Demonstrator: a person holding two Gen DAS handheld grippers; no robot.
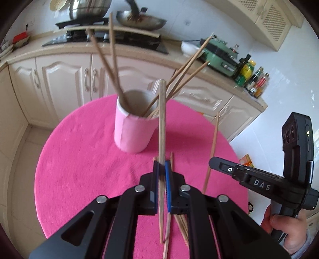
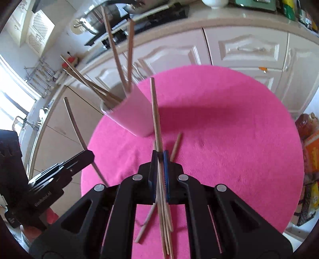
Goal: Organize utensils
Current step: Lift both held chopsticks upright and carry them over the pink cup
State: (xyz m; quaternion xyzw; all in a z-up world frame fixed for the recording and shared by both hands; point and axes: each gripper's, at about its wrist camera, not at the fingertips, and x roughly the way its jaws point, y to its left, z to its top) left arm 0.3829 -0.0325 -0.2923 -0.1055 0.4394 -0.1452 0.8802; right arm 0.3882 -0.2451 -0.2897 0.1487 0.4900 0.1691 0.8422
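Observation:
A white cup stands on the round pink table with several wooden chopsticks leaning out of it; it also shows in the right wrist view. My left gripper is shut on one chopstick, held above the table in front of the cup. My right gripper is shut on another chopstick, pointing toward the cup. That right gripper shows at the right of the left wrist view with its chopstick. Several loose chopsticks lie on the table under the grippers.
Cream kitchen cabinets and a counter with a stove, pot and wok stand behind the table. Bottles line the counter at the right. Bags sit on the floor right of the table.

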